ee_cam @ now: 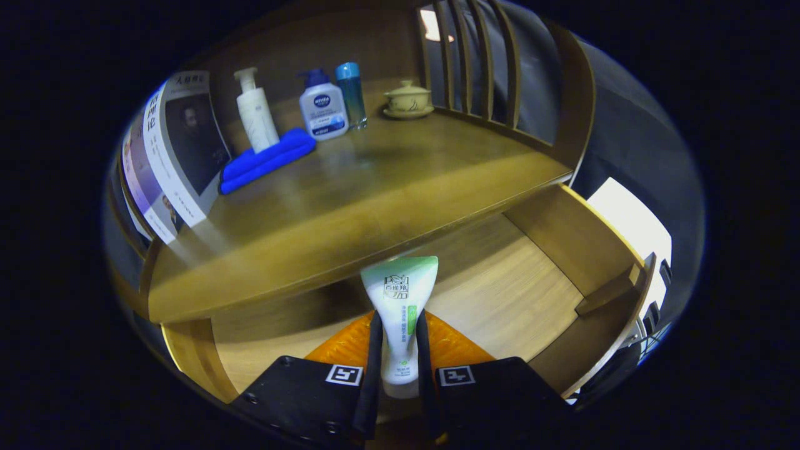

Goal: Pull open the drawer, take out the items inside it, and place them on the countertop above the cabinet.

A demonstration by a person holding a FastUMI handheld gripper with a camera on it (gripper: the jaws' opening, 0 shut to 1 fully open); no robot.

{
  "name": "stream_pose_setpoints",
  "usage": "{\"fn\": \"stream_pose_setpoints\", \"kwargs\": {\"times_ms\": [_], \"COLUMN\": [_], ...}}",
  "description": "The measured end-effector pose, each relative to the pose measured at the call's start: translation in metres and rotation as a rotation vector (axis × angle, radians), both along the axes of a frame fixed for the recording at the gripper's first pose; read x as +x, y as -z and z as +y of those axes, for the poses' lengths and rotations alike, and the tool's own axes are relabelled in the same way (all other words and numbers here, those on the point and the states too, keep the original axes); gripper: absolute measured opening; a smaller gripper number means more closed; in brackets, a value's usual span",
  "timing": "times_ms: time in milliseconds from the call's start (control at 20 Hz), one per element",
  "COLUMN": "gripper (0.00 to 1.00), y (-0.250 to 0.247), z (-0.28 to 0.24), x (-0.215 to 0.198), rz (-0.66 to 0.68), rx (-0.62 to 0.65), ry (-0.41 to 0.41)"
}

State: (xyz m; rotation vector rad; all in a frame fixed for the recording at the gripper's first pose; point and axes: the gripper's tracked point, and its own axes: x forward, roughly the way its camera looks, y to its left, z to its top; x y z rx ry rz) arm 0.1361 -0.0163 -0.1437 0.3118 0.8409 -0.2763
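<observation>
gripper point(399, 340): clenched on the tube, one finger pressed on each side of its lower body.
tube point(400, 306): white and green; held between the fingers, above the open drawer, just short of the countertop's front edge.
tube axis: long axis runs 12 to 6 o'clock, in line with the fingers; the flat crimped end points to 12, the cap end to 6, down between the fingers.
drawer point(562, 231): pulled out below the countertop; bare wood floor to 2 o'clock of the tube.
orange item point(350, 344): lies in the drawer behind the fingers, showing on both sides of the tube.
countertop point(350, 206): wooden, beyond the tube toward 12 o'clock.
blue cloth point(265, 159): folded, at 11 o'clock of the tube.
pump bottles: white one point(256, 112) just behind the cloth; blue-capped one point(322, 106) to its 3 o'clock.
blue flask point(351, 94): upright, just beside the blue-capped bottle.
teacup point(407, 99): lidded, on a saucer, at 12 o'clock, far end.
books point(172, 150): standing at 10 o'clock.
</observation>
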Motion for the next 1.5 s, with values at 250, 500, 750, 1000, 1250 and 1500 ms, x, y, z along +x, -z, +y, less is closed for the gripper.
{"fn": "stream_pose_setpoints", "kwargs": {"times_ms": [250, 500, 750, 1000, 1250, 1500], "gripper": [0.15, 0.15, 0.15, 0.15, 0.15, 0.15], "y": [-0.001, -0.001, -0.005, -0.010, -0.025, -0.053], "z": [0.003, 0.001, -0.004, -0.007, -0.014, -0.021], "x": [0.003, -0.002, -0.014, -0.025, -0.031, -0.020], "rz": [-0.040, -0.030, -0.038, -0.070, -0.122, -0.177], "rx": [0.006, 0.004, 0.032, 0.036, 0.055, 0.021], "ry": [-0.002, 0.006, 0.076, 0.111, 0.179, 0.149]}}
